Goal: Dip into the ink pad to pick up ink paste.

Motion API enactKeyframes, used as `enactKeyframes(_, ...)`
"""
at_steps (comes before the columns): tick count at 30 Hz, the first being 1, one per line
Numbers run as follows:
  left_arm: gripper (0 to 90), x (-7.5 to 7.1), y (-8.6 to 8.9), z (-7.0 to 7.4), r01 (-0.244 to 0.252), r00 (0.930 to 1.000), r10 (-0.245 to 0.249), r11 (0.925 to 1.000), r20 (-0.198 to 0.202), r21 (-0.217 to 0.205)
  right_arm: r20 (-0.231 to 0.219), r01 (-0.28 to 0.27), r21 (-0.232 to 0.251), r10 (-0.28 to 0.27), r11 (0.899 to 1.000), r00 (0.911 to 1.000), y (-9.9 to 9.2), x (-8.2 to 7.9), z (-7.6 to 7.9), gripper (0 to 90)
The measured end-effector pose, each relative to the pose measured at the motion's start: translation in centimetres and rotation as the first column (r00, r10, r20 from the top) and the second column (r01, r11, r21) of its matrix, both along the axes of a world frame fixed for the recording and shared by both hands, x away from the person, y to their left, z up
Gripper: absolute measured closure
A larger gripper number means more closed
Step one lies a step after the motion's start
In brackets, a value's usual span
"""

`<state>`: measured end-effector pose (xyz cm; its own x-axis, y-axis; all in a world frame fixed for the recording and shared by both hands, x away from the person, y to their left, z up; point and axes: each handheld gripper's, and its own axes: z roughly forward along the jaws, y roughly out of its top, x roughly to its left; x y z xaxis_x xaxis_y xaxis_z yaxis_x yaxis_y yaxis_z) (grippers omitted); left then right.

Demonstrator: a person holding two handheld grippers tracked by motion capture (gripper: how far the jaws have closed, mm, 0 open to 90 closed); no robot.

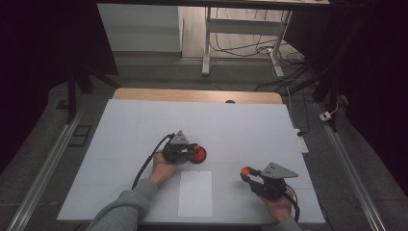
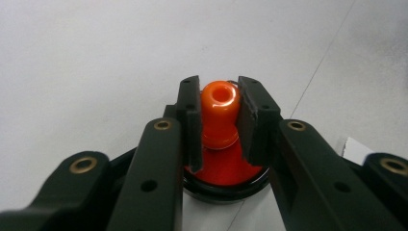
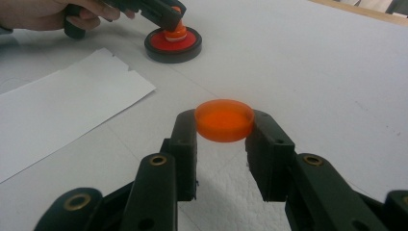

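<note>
A round red pad in a black rim (image 1: 199,155) (image 2: 226,169) (image 3: 166,42) lies on the white table cover. An orange knob-shaped stamp (image 2: 220,103) (image 3: 177,30) stands upright on it. My left gripper (image 1: 194,151) (image 2: 219,89) (image 3: 171,19) is shut on the stamp's knob, one pad on each side. My right gripper (image 1: 246,172) (image 3: 224,127) is to the right, just above the table. It is shut on a flat round orange cap (image 1: 245,170) (image 3: 224,119), which lies level between the fingertips.
A white sheet of paper (image 1: 195,193) (image 3: 62,106) lies near the front edge between the two hands. The white cover (image 1: 240,130) spans the table, with a wooden strip (image 1: 192,95) at its far edge. Beyond are desk legs and cables on the floor.
</note>
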<state>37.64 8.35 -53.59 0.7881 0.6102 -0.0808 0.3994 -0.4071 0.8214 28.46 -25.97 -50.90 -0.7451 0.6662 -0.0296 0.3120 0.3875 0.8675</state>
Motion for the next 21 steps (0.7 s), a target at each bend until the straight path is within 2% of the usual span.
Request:
enactKeyframes(12, 72.6, -0.17, -0.24, 0.13, -0.002, 0.9998, 0.001, 0.9997, 0.017, 0.023, -0.001, 0.001, -0.001, -0.001, 1.000, 1.0000, -0.03, 0.00, -0.01, 64.6)
enactKeyframes(17, 72.4, -0.08, -0.22, 0.21, -0.003, 1.0000, 0.003, 0.9998, 0.008, 0.022, 0.003, 0.005, 0.006, -0.005, 1.000, 1.0000, -0.16, 0.00, 0.04, 64.6)
enactKeyframes(21, 72.4, -0.19, -0.30, 0.31, 0.000, 0.9998, -0.001, 0.9994, 0.021, 0.036, 0.002, 0.004, 0.007, -0.004, 1.000, 1.0000, -0.19, 0.05, -0.01, 64.6)
